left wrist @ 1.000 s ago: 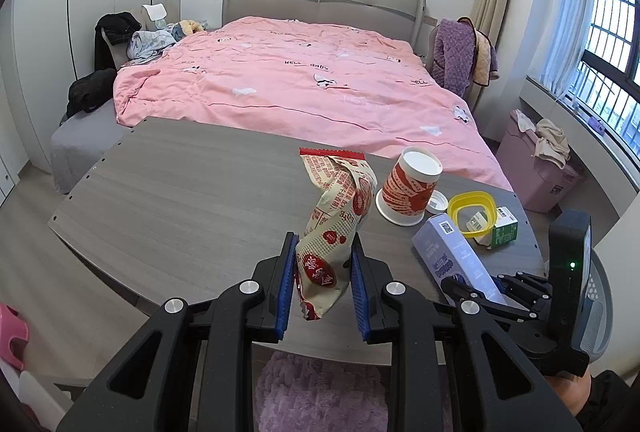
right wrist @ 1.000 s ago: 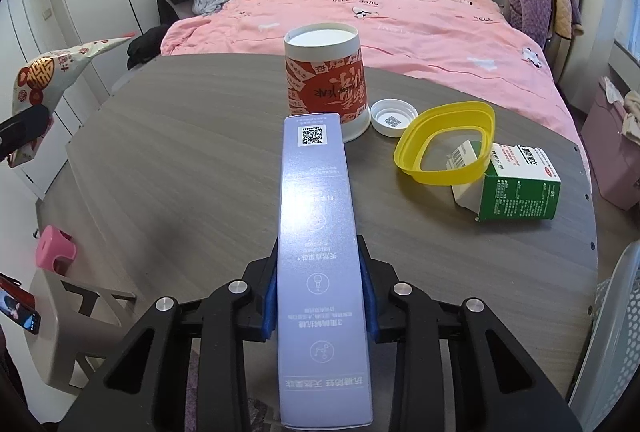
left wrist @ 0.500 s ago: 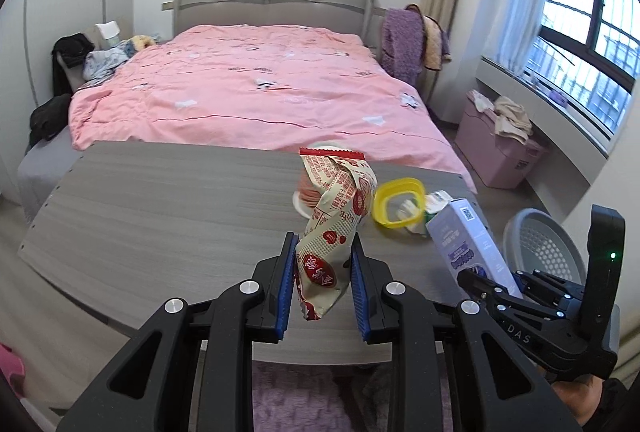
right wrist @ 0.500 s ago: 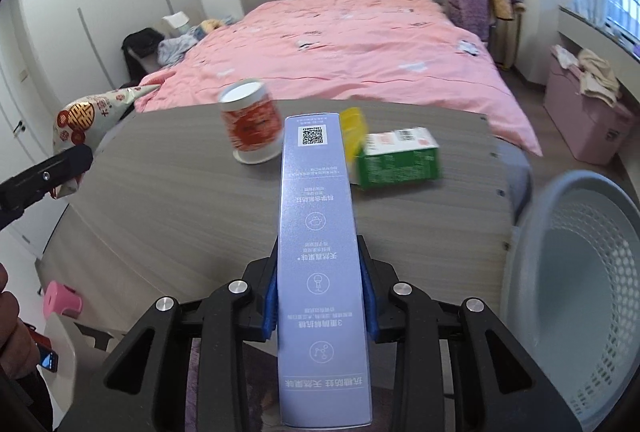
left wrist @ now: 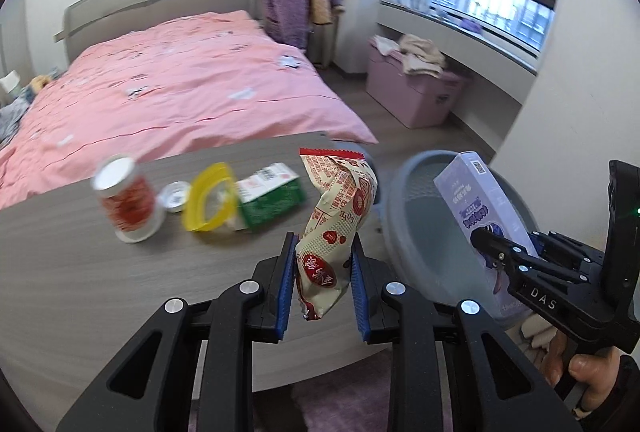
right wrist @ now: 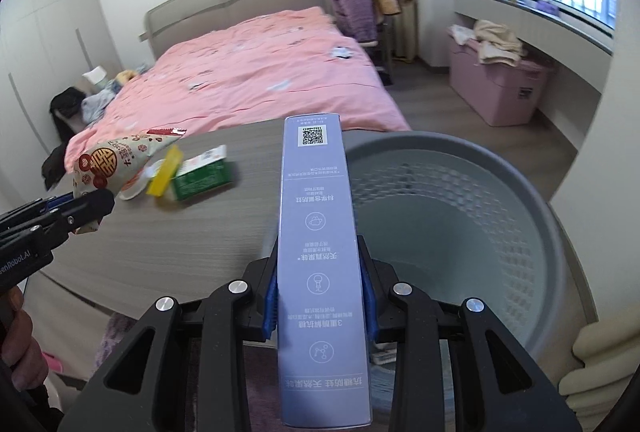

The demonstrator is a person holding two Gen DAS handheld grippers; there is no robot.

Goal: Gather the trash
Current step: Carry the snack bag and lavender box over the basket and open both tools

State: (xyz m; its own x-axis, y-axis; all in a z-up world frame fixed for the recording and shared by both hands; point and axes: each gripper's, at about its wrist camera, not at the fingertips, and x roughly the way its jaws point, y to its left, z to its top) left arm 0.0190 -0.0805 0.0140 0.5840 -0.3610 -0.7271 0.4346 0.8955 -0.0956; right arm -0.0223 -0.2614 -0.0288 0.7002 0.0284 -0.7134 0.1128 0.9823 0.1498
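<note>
left claw (left wrist: 323, 286) and right claw (right wrist: 319, 298) both clamped shut, angled downward, each gripped by a hand (left wrist: 588, 380).

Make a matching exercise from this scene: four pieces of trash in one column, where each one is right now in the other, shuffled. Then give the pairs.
Things:
1. snack bag
2. long lilac box
3. green carton
4. red paper cup

Places:
A. clamped in the right gripper, in front of the grey basket
B. standing on the table, left of the small white lid
C. pinched in the left gripper
D. lying on the table behind the yellow ring

Pairs: 1-C, 2-A, 3-D, 4-B
</note>
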